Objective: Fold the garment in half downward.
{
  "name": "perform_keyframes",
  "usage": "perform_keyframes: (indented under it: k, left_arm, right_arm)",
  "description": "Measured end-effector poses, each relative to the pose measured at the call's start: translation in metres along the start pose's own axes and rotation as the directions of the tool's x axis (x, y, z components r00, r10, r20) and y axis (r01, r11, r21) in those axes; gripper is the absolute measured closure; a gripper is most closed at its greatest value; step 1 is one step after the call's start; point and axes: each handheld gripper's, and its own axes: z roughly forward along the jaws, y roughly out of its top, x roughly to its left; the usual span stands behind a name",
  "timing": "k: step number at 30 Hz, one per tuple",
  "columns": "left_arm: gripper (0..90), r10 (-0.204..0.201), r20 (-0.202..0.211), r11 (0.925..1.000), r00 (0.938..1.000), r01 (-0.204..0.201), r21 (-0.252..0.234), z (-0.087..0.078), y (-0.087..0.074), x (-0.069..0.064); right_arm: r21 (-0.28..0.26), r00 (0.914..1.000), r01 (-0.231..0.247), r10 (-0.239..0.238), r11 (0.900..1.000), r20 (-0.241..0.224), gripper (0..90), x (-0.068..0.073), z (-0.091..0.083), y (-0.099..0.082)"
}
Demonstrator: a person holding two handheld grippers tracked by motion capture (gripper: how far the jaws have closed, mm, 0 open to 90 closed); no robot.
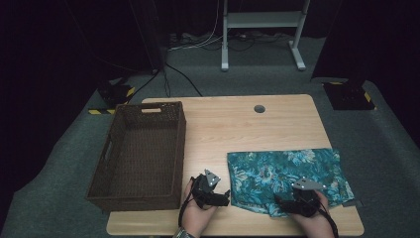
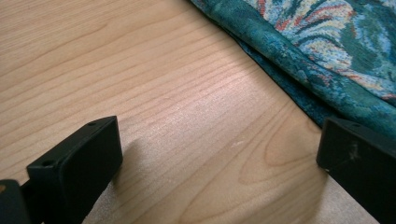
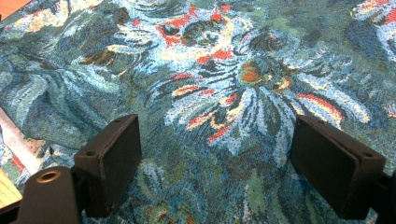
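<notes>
A teal flower-patterned cloth [image 1: 289,173] lies folded flat on the near right part of the wooden table [image 1: 233,124]. My left gripper [image 1: 218,197] rests low over bare wood just left of the cloth's near left corner, open, its jaws wide apart with nothing between them [image 2: 219,158]; the cloth's folded edge [image 2: 327,70] runs beside its right jaw. My right gripper [image 1: 297,201] hovers over the cloth's near edge, open, with the printed fabric [image 3: 224,93] spread flat under and between its jaws.
A dark brown wicker basket [image 1: 119,144] with cut-out handles stands on the table's left side. A round cable hole [image 1: 259,108] sits near the far edge. Beyond the table are a white desk frame [image 1: 262,29] and cables on grey carpet.
</notes>
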Motion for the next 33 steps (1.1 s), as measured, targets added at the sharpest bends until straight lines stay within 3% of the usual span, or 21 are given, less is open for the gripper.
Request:
perform_keyframes:
  k: [16,18,19,20,21,26,33]
  left_arm:
    - [0.1,-0.017,-0.006,0.9999,0.9998,0.017,-0.003,0.000,-0.001,-0.003]
    - [0.5,-0.036,0.018,0.9994,0.9992,0.036,0.003,-0.002,0.001,-0.003]
    - [0.5,-0.052,0.051,0.9986,0.9974,0.052,-0.002,-0.002,0.002,-0.001]
    - [0.5,-0.052,0.051,0.9986,0.9974,0.052,-0.002,-0.002,0.002,-0.001]
    - [0.3,-0.060,0.081,0.9981,0.9949,0.061,-0.009,-0.003,0.002,0.000]
    - [1.7,-0.051,0.084,0.9963,0.9952,0.056,-0.066,-0.009,0.015,0.002]
    - [2.1,-0.031,0.101,0.9987,0.9944,0.035,-0.037,-0.005,0.022,0.002]
  right_arm:
    - [-0.017,0.9990,0.040,-0.040,0.9990,0.022,14.9,0.002,0.001,-0.004]
    - [-0.014,0.9989,0.042,-0.041,0.9990,0.021,14.4,0.002,0.002,-0.003]
    - [-0.013,0.9989,0.043,-0.043,0.9990,0.021,14.2,0.002,0.002,-0.003]
    - [-0.013,0.9989,0.043,-0.043,0.9990,0.021,14.2,0.002,0.002,-0.003]
    - [-0.011,0.9989,0.042,-0.042,0.9990,0.020,13.9,0.002,0.002,-0.003]
    - [-0.014,0.9988,0.045,-0.045,0.9989,0.021,13.6,0.002,0.002,-0.004]
    - [-0.010,0.9988,0.046,-0.046,0.9989,0.014,13.6,0.002,0.001,-0.004]
